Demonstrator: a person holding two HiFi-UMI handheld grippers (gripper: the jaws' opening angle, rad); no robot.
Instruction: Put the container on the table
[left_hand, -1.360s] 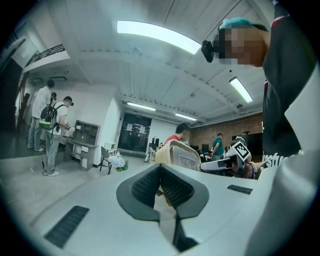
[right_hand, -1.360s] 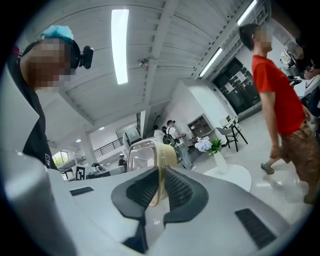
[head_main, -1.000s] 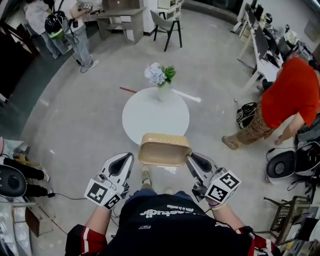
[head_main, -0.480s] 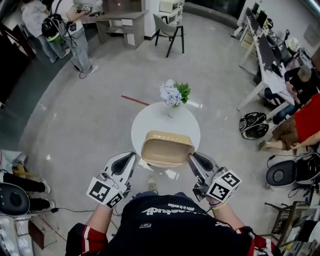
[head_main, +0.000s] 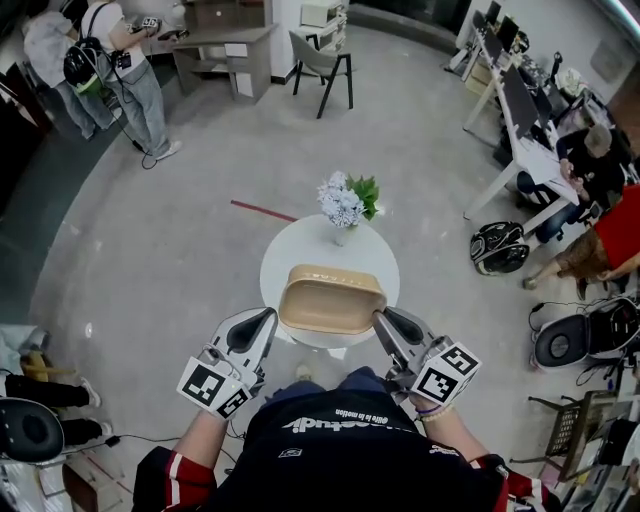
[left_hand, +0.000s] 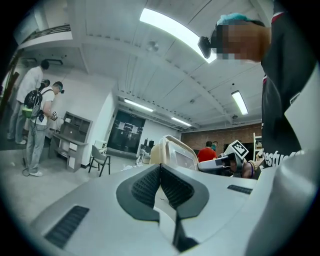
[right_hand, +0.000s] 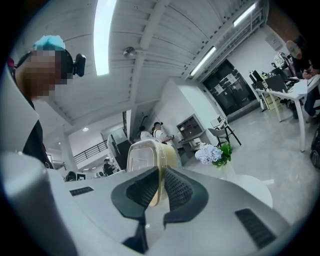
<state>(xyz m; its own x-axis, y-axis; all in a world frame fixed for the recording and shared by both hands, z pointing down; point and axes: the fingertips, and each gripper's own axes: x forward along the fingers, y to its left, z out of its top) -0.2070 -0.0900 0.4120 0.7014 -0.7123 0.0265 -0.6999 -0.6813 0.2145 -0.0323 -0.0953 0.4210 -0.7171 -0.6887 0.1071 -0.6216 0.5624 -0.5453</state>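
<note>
Container (head_main: 332, 299): formerly at near edge of round counter (head_main: 290, 255), mostly over floor; now over its near half. Flowers (head_main: 345, 200) closer.

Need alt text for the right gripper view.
The right gripper is shut on the edge of a beige container. Beyond it, a round white table carries a bunch of flowers; people stand far back in a large room.

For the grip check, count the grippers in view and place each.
2. Left gripper, jaws shut, left of the container; right gripper clamped on its right rim.
</note>
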